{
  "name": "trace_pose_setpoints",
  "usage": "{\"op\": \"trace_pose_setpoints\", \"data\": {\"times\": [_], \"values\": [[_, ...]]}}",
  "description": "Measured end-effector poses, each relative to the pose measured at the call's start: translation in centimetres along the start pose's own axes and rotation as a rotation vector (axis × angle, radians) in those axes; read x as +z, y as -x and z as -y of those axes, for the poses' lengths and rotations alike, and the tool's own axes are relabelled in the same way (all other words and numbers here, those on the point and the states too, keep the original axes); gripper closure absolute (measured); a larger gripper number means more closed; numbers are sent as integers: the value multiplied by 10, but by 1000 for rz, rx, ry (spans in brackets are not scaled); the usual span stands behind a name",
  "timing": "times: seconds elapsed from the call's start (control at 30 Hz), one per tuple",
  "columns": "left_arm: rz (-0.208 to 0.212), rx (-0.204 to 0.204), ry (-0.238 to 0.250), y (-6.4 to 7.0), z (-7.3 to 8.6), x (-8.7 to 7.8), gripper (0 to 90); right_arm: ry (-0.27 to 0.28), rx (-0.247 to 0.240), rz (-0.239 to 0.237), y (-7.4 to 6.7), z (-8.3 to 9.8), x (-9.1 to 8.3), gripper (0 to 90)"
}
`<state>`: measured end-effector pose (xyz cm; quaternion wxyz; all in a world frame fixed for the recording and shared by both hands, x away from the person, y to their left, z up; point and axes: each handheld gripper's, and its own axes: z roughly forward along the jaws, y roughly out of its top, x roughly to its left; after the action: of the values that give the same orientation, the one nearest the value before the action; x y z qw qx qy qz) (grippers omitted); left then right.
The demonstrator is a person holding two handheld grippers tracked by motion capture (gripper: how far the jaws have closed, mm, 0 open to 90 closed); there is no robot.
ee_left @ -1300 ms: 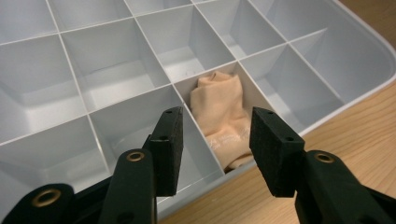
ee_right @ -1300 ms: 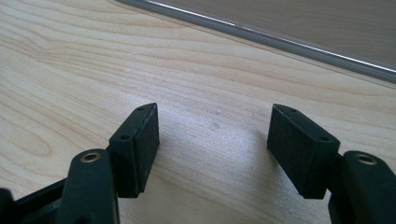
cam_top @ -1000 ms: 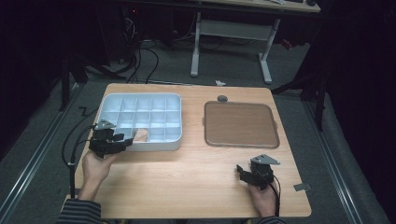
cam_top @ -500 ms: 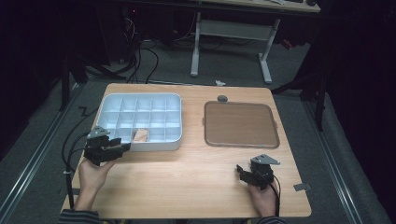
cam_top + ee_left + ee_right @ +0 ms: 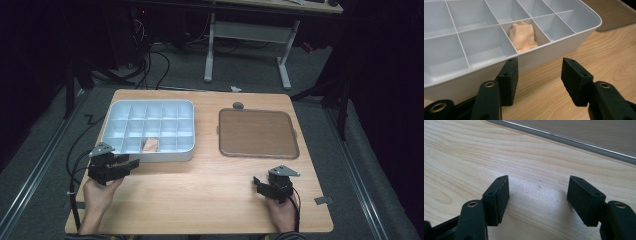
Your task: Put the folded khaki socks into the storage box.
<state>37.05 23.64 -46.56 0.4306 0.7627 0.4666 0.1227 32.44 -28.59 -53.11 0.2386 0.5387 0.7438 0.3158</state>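
Observation:
A white compartment box (image 5: 150,156) stands at the left of the wooden table. A small folded peach cloth (image 5: 150,145) lies in a front-row compartment, seen close in the left gripper view as the cloth (image 5: 523,36) behind the box's front wall (image 5: 549,53). My left gripper (image 5: 131,162) hovers just in front of that wall. Its jaws have just been opening and nothing is between them in the left gripper view (image 5: 539,72). My right gripper (image 5: 257,182) rests low near the table's front right, open and empty (image 5: 537,192).
A flat brown tray (image 5: 257,132) lies right of the box, and its edge (image 5: 586,130) shows ahead of the right gripper. A small dark knob (image 5: 238,105) sits behind it. A grey scrap (image 5: 322,200) lies near the front right corner. Bare wood spans the front middle.
My left gripper has drawn back from the box's front edge toward the front left, leaving the peach cloth in its compartment. The right hand has kept still.

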Motion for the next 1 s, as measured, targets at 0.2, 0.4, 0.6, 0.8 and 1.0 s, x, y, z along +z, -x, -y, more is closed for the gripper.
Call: {"op": "trace_pose_setpoints", "data": {"times": [0.2,0.4,0.6,0.8,1.0], "values": [[16,0,-4,2,5,1,471,0,0,0,0,0,0,341],[29,-11,1,4,11,3,468,0,1,0,0,0,0,341],[42,-26,0,6,18,8,466,1,-1,-1,0,0,0,341],[50,-34,-5,9,24,14,464,1,-2,-1,0,0,0,341],[54,-42,-13,10,30,19,462,0,-1,-1,0,0,0,341]]}}
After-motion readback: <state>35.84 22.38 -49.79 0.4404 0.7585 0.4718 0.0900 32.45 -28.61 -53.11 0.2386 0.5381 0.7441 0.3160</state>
